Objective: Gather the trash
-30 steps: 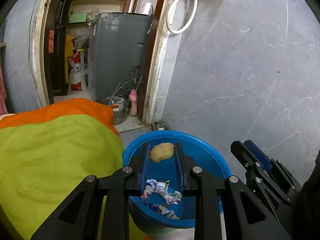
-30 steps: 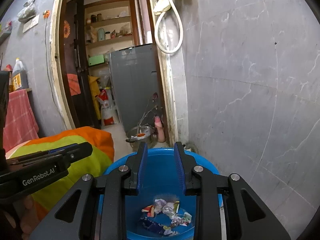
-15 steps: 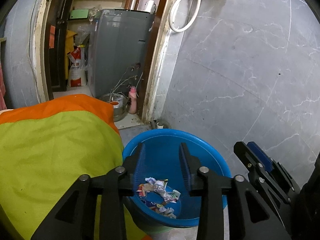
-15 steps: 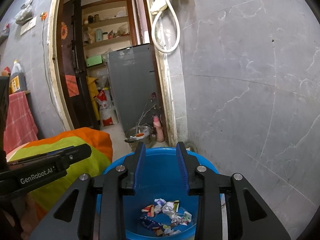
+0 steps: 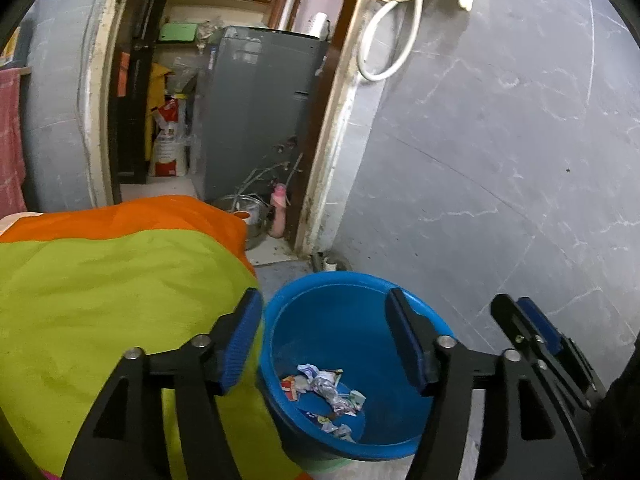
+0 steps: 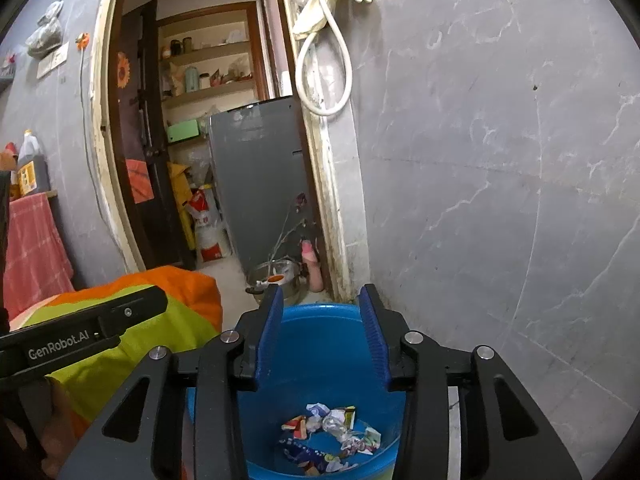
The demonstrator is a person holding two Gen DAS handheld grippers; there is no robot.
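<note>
A blue plastic tub (image 5: 400, 432) stands on the floor by the grey wall, also in the right wrist view (image 6: 320, 312). Several crumpled wrappers (image 5: 324, 392) lie in its bottom, and show in the right wrist view (image 6: 332, 436). My left gripper (image 5: 324, 340) is open wide and empty, above the tub's left rim. My right gripper (image 6: 320, 332) is open and empty, above the tub; it shows at the right of the left wrist view (image 5: 536, 332). The left gripper's body shows at the left of the right wrist view (image 6: 80, 336).
A green and orange quilt (image 5: 100, 288) lies on a bed left of the tub. A doorway behind leads to a grey appliance (image 5: 256, 120), a metal pot (image 6: 276, 280) and a pink bottle (image 5: 279, 216). The grey tiled wall (image 5: 500, 160) is close on the right.
My left gripper held a yellowish lump over the tub a second ago; the lump is gone from view and the jaws have opened wide. My right gripper's jaws have opened wider.
</note>
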